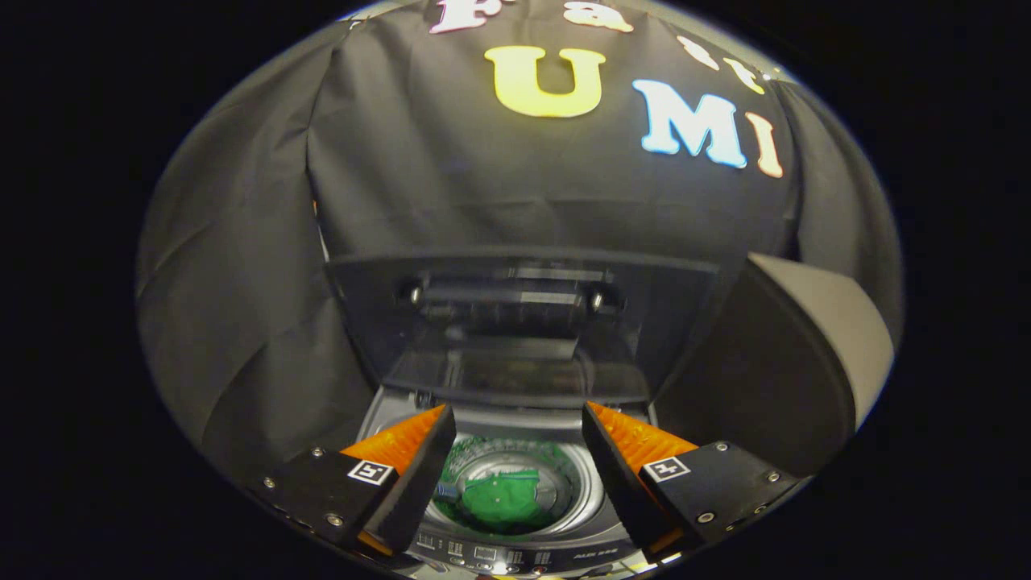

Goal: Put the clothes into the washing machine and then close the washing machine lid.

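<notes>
A small top-loading washing machine point(515, 556) stands just below and ahead of my fingers. Its dark see-through lid point(523, 322) is raised upright behind the drum opening. A green garment point(499, 499) lies at the bottom of the drum point(584, 483), seen between my two fingers. My gripper point(515, 419) hangs above the opening, open, with nothing between the fingers.
A dark rounded object with a pale rim point(805, 354) stands close to the right of the lid. Black cloth walls point(242, 282) close in behind and to the left of the machine. The control panel point(491, 557) runs along the machine's near edge.
</notes>
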